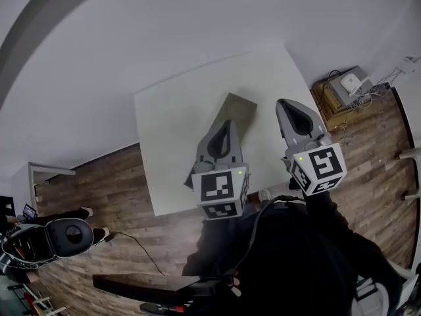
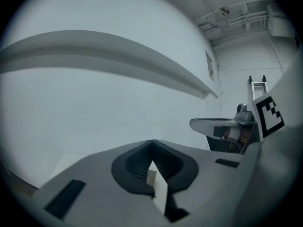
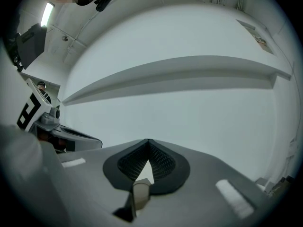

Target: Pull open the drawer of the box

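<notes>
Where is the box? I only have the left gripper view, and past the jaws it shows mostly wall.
Observer: The box lies on the white table. In the head view the left gripper overlaps it at the tips. I can't tell whether they touch.
Operator: Can you see its front?
Observer: No. Only its grey-brown top shows, and the left gripper covers its near end.
Operator: And the right gripper?
Observer: The right gripper hovers over the table to the right of the box, jaws shut with nothing between them.
</notes>
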A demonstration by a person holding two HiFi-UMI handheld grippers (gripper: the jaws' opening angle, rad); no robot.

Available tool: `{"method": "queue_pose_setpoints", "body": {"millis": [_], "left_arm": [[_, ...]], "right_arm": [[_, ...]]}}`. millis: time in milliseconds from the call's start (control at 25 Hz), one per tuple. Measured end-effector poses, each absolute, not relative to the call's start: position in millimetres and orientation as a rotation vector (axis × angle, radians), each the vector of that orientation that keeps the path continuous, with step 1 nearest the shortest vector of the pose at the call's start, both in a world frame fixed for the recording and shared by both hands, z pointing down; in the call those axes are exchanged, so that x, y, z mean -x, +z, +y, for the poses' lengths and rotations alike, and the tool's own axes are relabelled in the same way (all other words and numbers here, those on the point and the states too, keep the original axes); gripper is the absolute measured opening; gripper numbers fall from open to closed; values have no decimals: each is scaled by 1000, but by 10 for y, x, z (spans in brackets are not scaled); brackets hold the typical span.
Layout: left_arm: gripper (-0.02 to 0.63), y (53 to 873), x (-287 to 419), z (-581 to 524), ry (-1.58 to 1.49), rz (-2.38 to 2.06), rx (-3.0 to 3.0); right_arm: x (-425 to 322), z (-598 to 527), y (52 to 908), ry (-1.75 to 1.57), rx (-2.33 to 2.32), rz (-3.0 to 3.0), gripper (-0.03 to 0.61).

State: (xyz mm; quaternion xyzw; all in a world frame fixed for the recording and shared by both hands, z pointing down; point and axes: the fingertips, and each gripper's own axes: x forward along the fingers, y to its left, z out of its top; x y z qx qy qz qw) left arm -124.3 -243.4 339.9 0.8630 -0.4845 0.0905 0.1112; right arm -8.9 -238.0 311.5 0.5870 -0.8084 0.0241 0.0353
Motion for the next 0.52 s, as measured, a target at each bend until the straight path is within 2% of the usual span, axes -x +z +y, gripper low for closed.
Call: {"method": "queue_pose_setpoints", "body": {"millis": [520], "left_arm": [[0, 3472, 1297, -2358, 260, -1417, -2526]], "right_arm": [[174, -2322, 3179, 79, -1786, -2498, -8]]}}
